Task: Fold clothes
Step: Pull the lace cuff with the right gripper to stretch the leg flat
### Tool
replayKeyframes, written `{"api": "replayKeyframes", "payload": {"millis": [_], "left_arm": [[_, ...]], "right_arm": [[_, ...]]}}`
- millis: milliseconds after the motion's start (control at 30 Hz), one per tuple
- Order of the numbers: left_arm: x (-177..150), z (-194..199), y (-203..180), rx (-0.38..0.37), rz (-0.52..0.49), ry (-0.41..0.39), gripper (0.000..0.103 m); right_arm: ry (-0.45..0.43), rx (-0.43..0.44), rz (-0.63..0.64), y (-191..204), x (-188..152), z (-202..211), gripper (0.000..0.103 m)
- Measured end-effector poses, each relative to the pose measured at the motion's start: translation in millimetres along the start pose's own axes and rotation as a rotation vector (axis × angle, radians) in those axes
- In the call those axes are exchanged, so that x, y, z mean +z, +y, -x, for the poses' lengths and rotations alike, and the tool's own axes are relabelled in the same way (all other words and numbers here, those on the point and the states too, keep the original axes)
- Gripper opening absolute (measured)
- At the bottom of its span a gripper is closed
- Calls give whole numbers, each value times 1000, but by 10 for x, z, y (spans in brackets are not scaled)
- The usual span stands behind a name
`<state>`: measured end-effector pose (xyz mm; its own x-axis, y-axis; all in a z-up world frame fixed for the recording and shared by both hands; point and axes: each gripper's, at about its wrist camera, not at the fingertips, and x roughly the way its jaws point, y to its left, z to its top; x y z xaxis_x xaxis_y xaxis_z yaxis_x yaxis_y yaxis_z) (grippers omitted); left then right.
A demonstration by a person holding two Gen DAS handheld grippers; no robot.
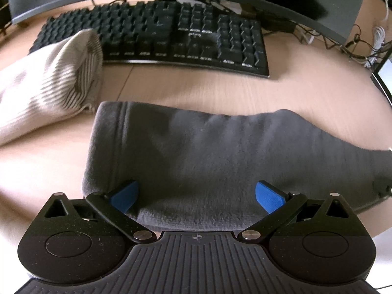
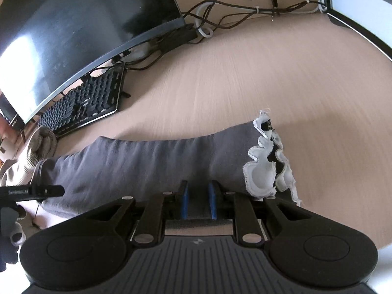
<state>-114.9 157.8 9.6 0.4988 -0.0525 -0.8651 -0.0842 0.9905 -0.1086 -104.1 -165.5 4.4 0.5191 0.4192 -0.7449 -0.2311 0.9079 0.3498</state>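
- Grey fleece garment (image 1: 196, 152), soft and folded into a long flat band, lies on the pale wood-grain desk (image 1: 171, 88) directly ahead of and beneath both claws.
- Left claw (image 1: 197, 197) stands wide open, its blue pads (image 1: 269, 197) spread well apart above the near edge of the grey cloth; nothing is gripped between them.
- Right claw (image 2: 198, 202) has its blue pads (image 2: 212, 202) close together with a narrow gap, and grey fabric shows in that gap; whether the pads press on the cloth I cannot tell.
- Only the left wrist view shows the garment's rounded, stitched end ahead and left of the claw, and the cream ribbed knit garment (image 1: 46, 88) lying just beyond it, further left.
- Only the right wrist view shows the garment's other end, where a white frilly-edged pocket lining (image 2: 263, 169) spills out just ahead and to the right of the claw.
- In the right wrist view, the left gripper's black tip (image 2: 36, 191) appears at the far left edge, over the grey cloth; the cream knit (image 2: 36, 149) shows there only as a small bunched roll.
- Black mechanical keyboard (image 1: 171, 34) sits well beyond the left claw, filling the upper part of its view; from the right claw it lies far ahead and left (image 2: 83, 103).
- Curved dark monitor (image 2: 73, 24) stands behind the keyboard, and a tangle of dark cables (image 2: 232, 12) lies far ahead of the right claw.
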Motion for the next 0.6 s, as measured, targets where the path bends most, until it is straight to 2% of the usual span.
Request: {"api": "replayKeyframes", "payload": {"millis": [333,600], "left_arm": [[430,-296,-2,-16,-81,-22,103],[580,-380,39,-38,-99,-11,103]], "right_arm": [[-42,-80,47,11,371,-352,17],[-50,-116,46,33,512,-498,17]]}}
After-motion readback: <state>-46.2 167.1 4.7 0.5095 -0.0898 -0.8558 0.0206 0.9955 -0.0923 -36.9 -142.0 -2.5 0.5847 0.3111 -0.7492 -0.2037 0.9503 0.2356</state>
